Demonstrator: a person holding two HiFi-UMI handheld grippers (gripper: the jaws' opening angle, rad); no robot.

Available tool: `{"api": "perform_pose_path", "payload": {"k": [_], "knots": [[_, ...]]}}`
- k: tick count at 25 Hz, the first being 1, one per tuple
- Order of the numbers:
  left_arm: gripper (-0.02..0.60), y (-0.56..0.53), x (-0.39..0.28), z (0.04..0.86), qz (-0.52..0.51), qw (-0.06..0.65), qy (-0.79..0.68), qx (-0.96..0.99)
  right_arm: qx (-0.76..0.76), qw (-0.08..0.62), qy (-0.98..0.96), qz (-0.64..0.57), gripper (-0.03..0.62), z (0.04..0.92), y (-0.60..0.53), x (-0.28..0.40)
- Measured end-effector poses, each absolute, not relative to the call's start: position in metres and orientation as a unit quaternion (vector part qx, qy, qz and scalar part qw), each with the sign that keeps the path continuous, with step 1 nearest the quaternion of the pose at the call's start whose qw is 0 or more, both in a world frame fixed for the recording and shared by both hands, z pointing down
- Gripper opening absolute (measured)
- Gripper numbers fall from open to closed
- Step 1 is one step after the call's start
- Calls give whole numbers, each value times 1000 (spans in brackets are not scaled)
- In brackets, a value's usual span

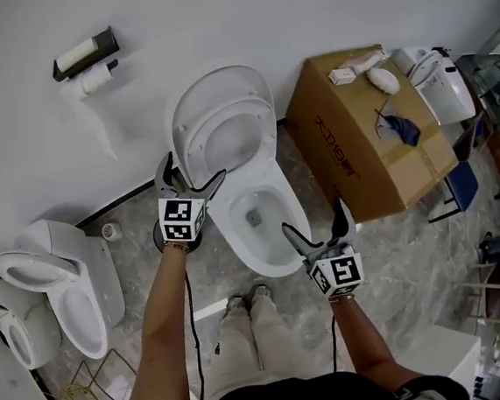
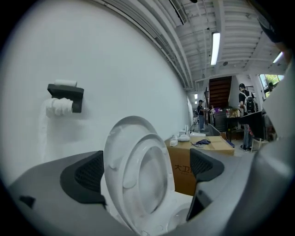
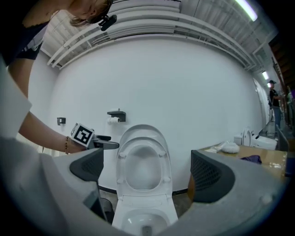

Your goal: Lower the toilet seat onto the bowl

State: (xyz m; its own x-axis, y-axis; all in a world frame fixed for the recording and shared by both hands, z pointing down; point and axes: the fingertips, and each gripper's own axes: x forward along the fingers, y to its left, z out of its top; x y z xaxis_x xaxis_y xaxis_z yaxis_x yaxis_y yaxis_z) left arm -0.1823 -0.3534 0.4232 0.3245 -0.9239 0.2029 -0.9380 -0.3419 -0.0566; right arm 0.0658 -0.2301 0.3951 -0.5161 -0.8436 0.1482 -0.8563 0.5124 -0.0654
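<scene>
The white toilet bowl stands against the wall with its seat and lid both raised upright. My left gripper is open at the seat's lower left edge. In the left gripper view the seat and lid fill the space between the dark pads; whether they touch I cannot tell. My right gripper hangs open and empty over the bowl's right rim. The right gripper view faces the raised seat and bowl, with the left gripper beside the seat.
A large cardboard box with small items on top stands just right of the toilet. A toilet-paper holder hangs on the wall at the left. Another toilet and a wire basket are at the left. The person's feet are before the bowl.
</scene>
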Motion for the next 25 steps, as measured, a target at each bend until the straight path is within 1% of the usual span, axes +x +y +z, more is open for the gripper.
{"api": "perform_pose_path", "payload": {"k": [7,12,13,14,16,19,20,25], "knots": [[575,-426,-180,452,112,65,-563,817,496,61,-862,87,581,418,-259,86],[570,-450,-180,465,126,76,-554,819,500,57,-860,89,581,422,-274,90],[560,-452,-179,467,129,78,-552,820,500,58,-859,90,581,423,-276,91],[531,-454,-179,469,133,77,-551,820,500,58,-859,92,581,426,-279,92],[410,-456,-183,471,137,72,-556,816,501,58,-858,96,581,430,-286,92],[288,-460,-194,471,126,74,-566,811,499,50,-861,88,580,431,-309,86],[261,-461,-197,471,126,73,-567,811,495,47,-864,80,580,430,-322,82],[222,-461,-198,471,134,65,-568,809,480,26,-876,47,580,416,-393,59]]}}
